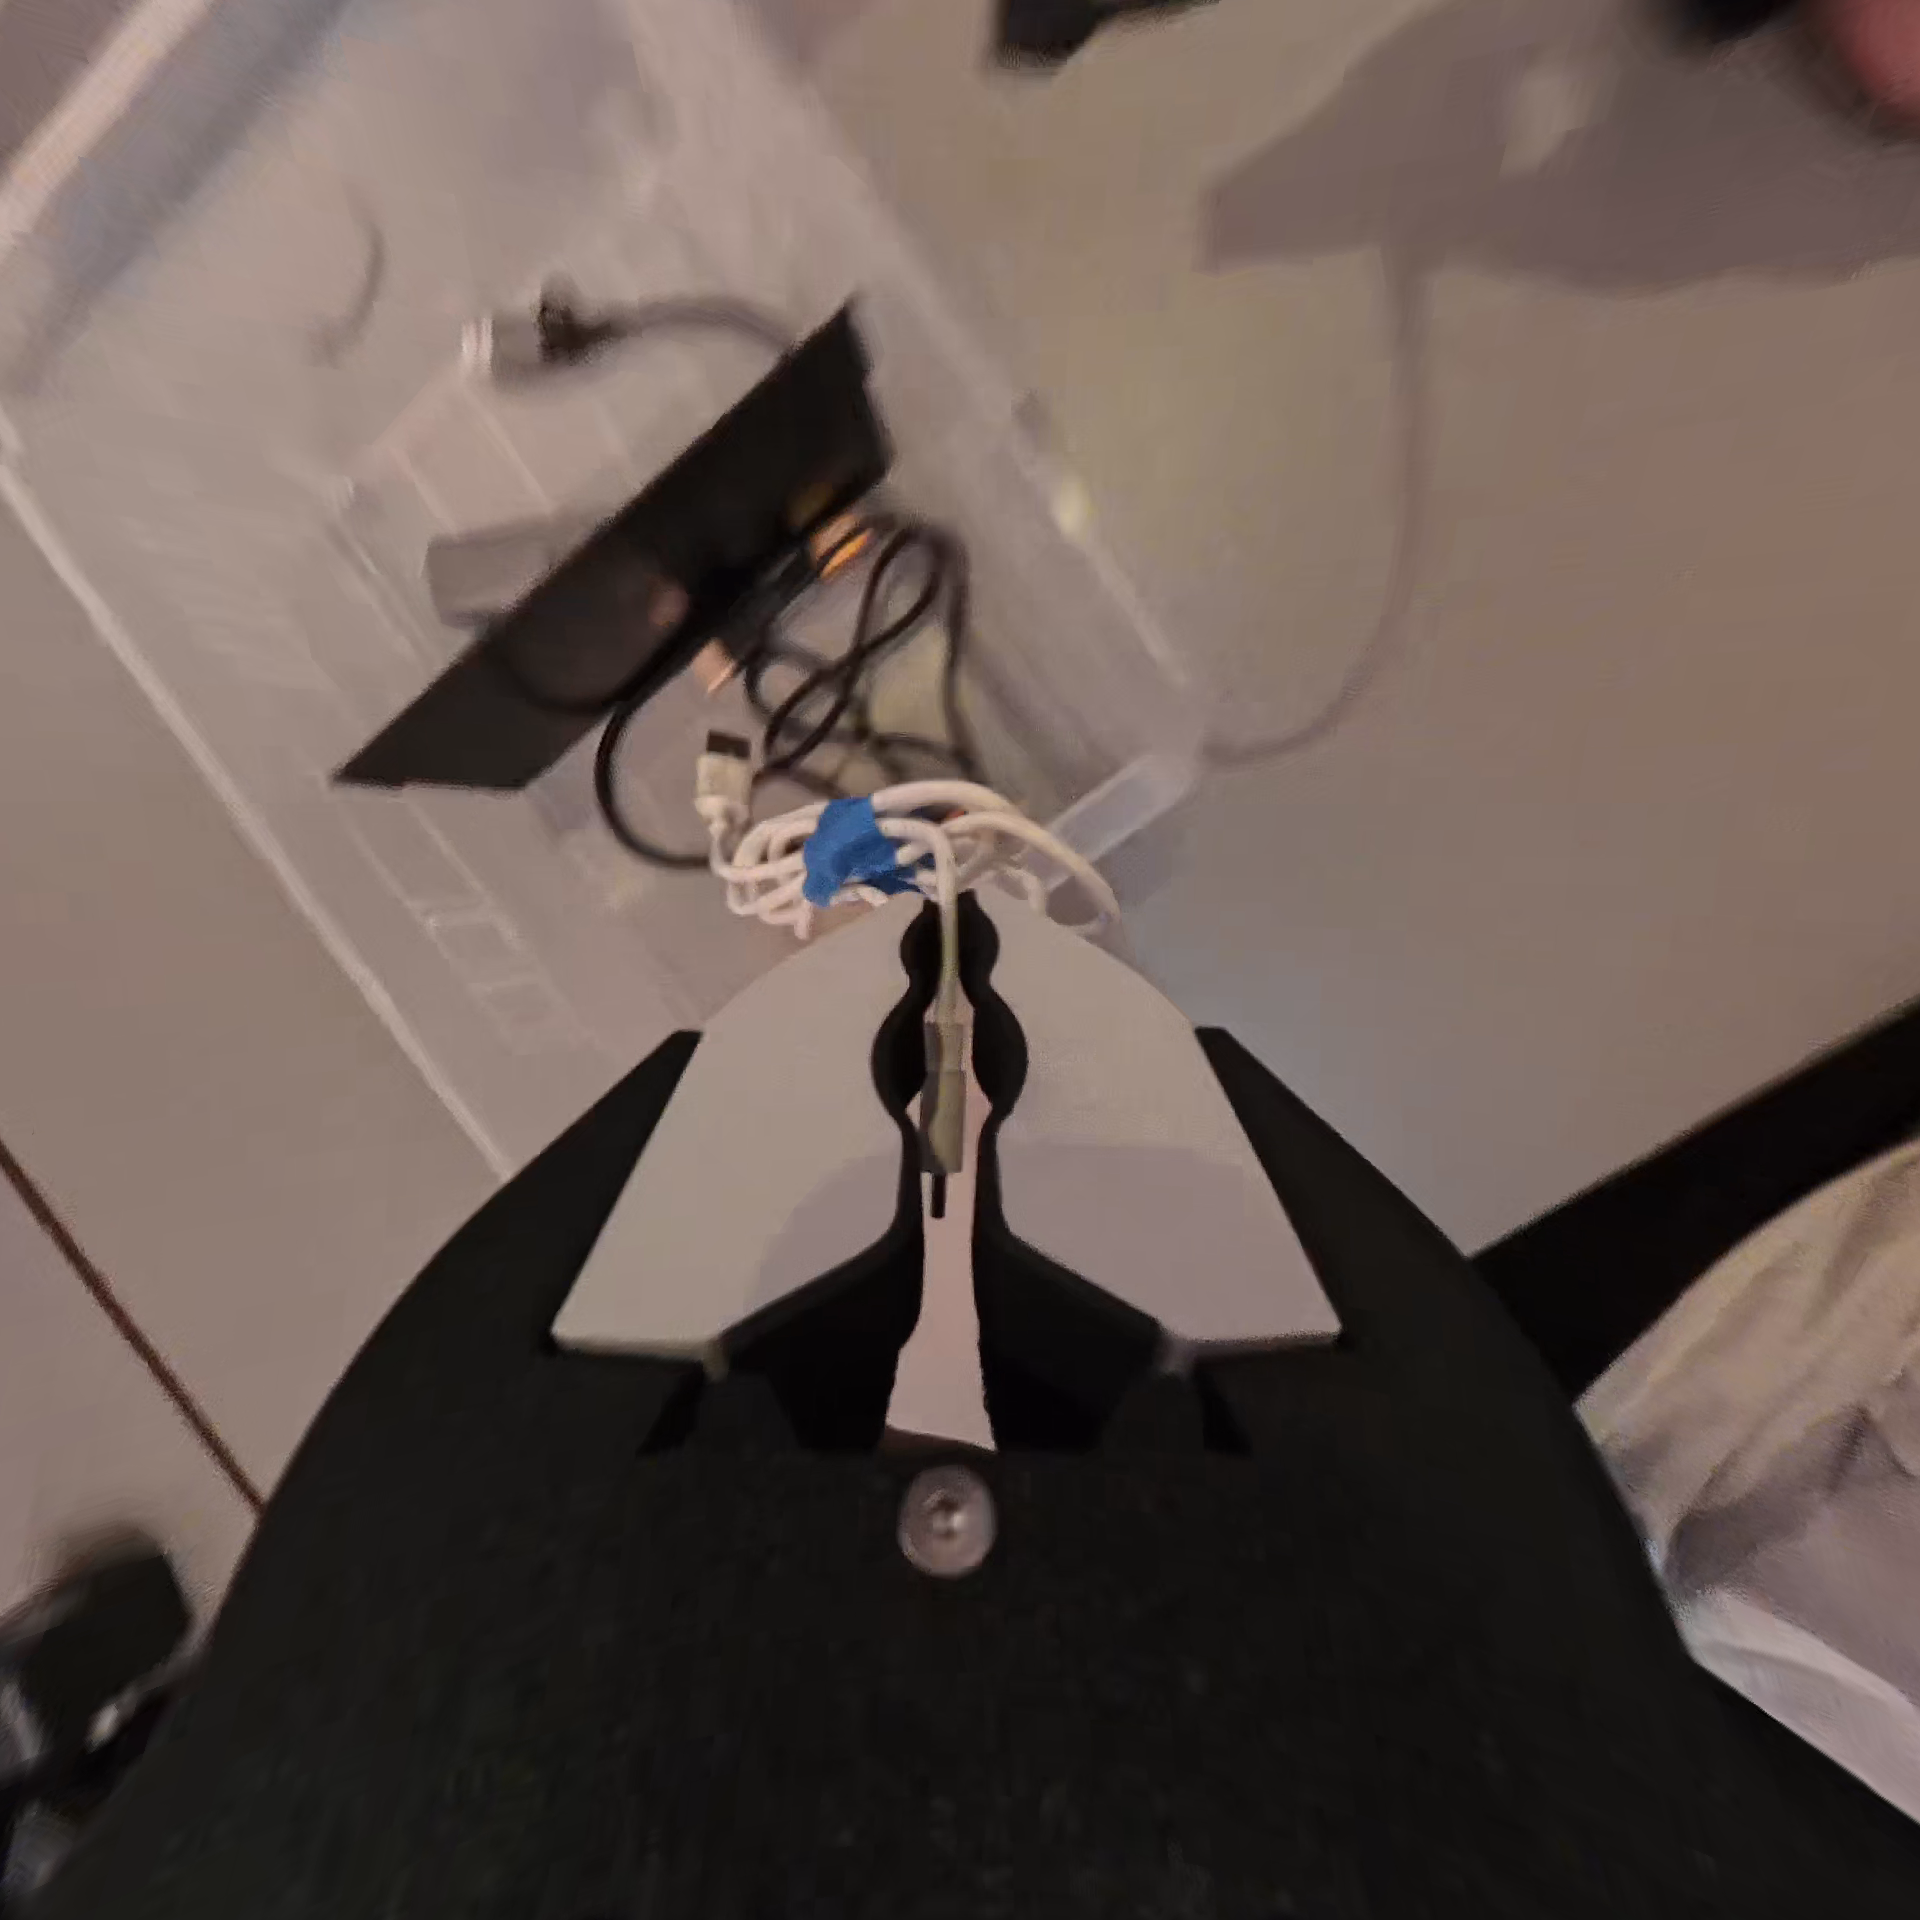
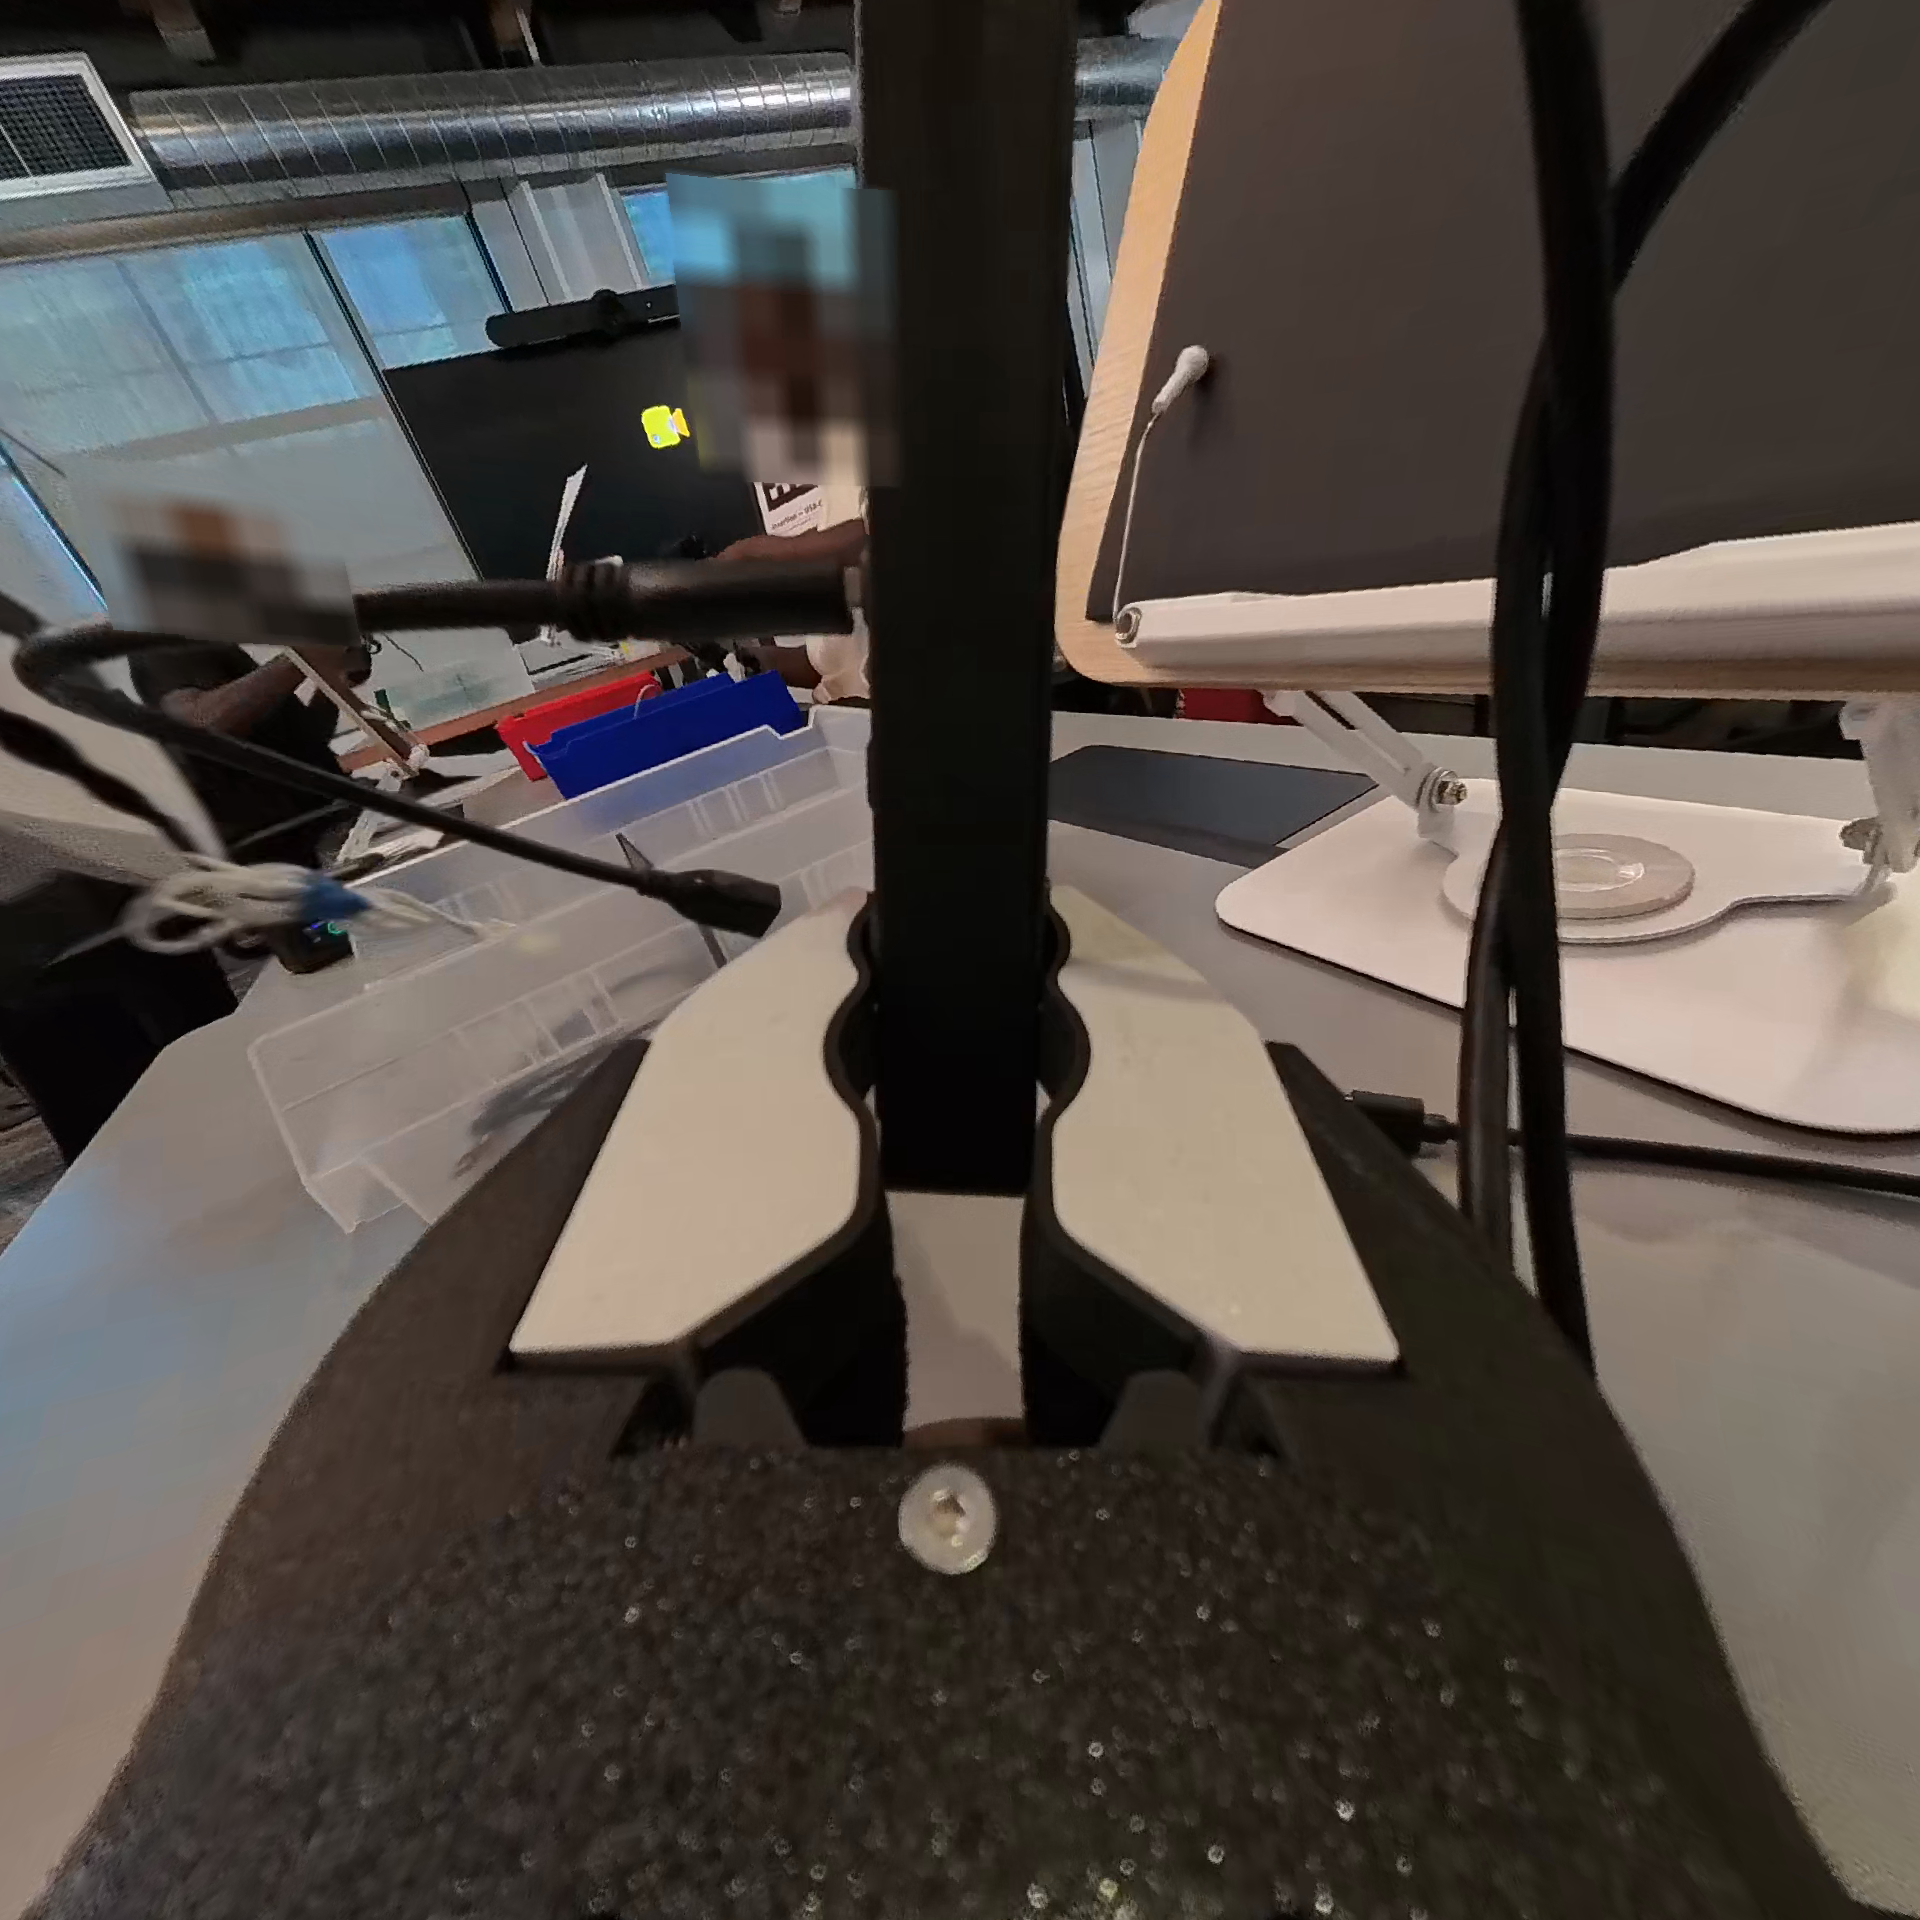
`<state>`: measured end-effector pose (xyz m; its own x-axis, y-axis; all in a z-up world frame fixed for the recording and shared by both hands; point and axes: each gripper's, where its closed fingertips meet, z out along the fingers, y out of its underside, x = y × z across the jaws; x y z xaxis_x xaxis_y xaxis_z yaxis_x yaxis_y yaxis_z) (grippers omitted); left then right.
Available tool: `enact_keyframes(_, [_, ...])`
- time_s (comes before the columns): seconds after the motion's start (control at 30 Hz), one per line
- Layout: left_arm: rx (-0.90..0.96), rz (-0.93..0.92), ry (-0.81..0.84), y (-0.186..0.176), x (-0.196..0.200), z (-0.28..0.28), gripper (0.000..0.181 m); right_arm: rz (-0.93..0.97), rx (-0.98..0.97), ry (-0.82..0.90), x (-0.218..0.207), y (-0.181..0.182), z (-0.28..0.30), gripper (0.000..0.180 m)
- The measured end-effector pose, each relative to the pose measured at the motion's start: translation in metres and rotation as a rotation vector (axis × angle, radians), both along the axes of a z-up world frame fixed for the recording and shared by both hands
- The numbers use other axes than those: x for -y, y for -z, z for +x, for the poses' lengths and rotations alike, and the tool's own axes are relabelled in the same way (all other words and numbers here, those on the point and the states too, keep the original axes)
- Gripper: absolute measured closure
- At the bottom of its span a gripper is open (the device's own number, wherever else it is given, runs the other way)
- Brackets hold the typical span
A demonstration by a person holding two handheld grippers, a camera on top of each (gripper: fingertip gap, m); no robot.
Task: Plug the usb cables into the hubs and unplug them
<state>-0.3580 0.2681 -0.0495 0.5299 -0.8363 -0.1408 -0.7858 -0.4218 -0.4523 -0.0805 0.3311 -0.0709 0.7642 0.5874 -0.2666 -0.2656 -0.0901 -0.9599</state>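
My left gripper [image 1: 951,935] is shut on the grey plug [image 1: 943,1091] of a white cable. The rest of that cable hangs past the fingertips as a bundle bound with blue tape [image 1: 862,852]. This view is blurred and looks down into a clear bin [image 1: 1122,800]. My right gripper [image 2: 961,935] is shut on a long black hub [image 2: 966,727] and holds it upright. A black USB cable [image 2: 707,603] is plugged into the hub's left side. Another black plug [image 2: 717,899] hangs loose beside it. The white bundle also shows at the far left of the right wrist view [image 2: 260,899].
In the clear bin [image 2: 582,966] lie black cable loops [image 1: 831,665], a white USB plug [image 1: 722,769] and a black flat box [image 1: 623,582]. A white laptop stand [image 2: 1351,935] with hanging black cables [image 2: 1527,727] is on the right. Blue [image 2: 675,732] and red bins are behind.
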Motion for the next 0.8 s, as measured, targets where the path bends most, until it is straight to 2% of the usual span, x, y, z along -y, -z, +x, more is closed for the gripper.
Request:
enact_keyframes(0.1, [0.181, 0.097, 0.243, -0.035, 0.062, 0.049, 0.178, 0.000, 0.001, 0.002, 0.000, 0.000, 0.000, 0.154])
enact_keyframes(0.17, [0.290, 0.134, 0.346, -0.039, 0.102, 0.082, 0.178, 0.003, 0.010, 0.002, 0.001, 0.000, 0.000, 0.154])
enact_keyframes(0.27, [0.436, 0.072, 0.375, -0.008, 0.147, 0.124, 0.178, 0.005, 0.019, 0.002, 0.001, 0.001, -0.001, 0.154])
enact_keyframes(0.37, [0.445, -0.027, 0.367, 0.056, 0.173, 0.146, 0.173, 0.005, 0.030, -0.005, 0.003, 0.001, -0.004, 0.154])
enact_keyframes(0.43, [0.435, -0.051, 0.353, 0.087, 0.181, 0.149, 0.169, 0.008, 0.040, -0.009, 0.004, 0.001, -0.006, 0.154])
enact_keyframes(0.5, [0.437, -0.095, 0.324, 0.102, 0.186, 0.146, 0.164, 0.011, 0.048, -0.012, 0.006, 0.002, -0.008, 0.154])
enact_keyframes(0.6, [0.487, -0.078, 0.289, 0.088, 0.177, 0.140, 0.149, 0.014, 0.058, -0.012, 0.007, 0.002, -0.010, 0.154])
enact_keyframes(0.7, [0.564, 0.005, 0.272, 0.058, 0.153, 0.140, 0.151, 0.013, 0.058, -0.010, 0.007, 0.002, -0.009, 0.154])
enact_keyframes(0.8, [0.472, 0.053, 0.339, 0.066, 0.136, 0.155, 0.151, 0.010, 0.050, -0.011, 0.006, 0.002, -0.009, 0.154])
